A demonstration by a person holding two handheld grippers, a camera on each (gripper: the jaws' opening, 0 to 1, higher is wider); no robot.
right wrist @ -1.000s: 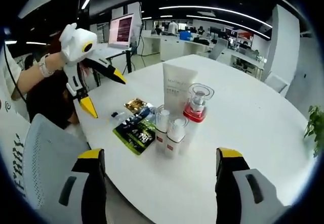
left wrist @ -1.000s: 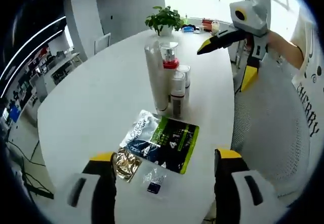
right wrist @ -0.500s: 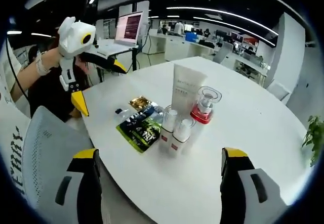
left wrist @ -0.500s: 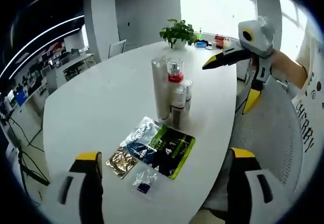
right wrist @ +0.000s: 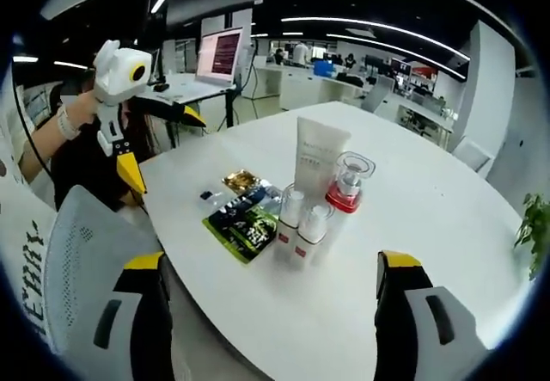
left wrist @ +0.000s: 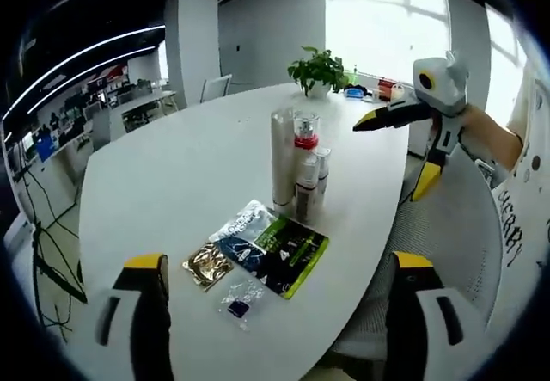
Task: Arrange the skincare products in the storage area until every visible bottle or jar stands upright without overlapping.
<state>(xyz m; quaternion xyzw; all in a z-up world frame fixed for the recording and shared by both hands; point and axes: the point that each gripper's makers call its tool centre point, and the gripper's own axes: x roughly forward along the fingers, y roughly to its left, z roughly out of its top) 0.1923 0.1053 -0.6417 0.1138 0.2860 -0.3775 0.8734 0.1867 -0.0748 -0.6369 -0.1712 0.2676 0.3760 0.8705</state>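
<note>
On the white oval surface, the skincare products are standing together in a tight upright cluster near the middle of the left gripper view: a tall pale tube resting on its cap, a clear-topped pump bottle with a red collar just beside it, and two small white bottles with red lower bands standing in front, close enough that whether they are touching cannot be told. In the right gripper view the same tube is showing grey print on its face, with the pump bottle at its 3 o'clock and the two small bottles toward 6 o'clock. Flat sachets are lying near the cluster: a dark green-edged packet, a silver-blue packet partly overlapping it, a gold packet and a small clear packet. The left tool is hanging released, jaws wide apart above the surface edge, grasping nothing. The right tool is likewise spread wide and empty, over a grey mesh chair and the surface edge. A potted plant is sitting at the far end.
</note>
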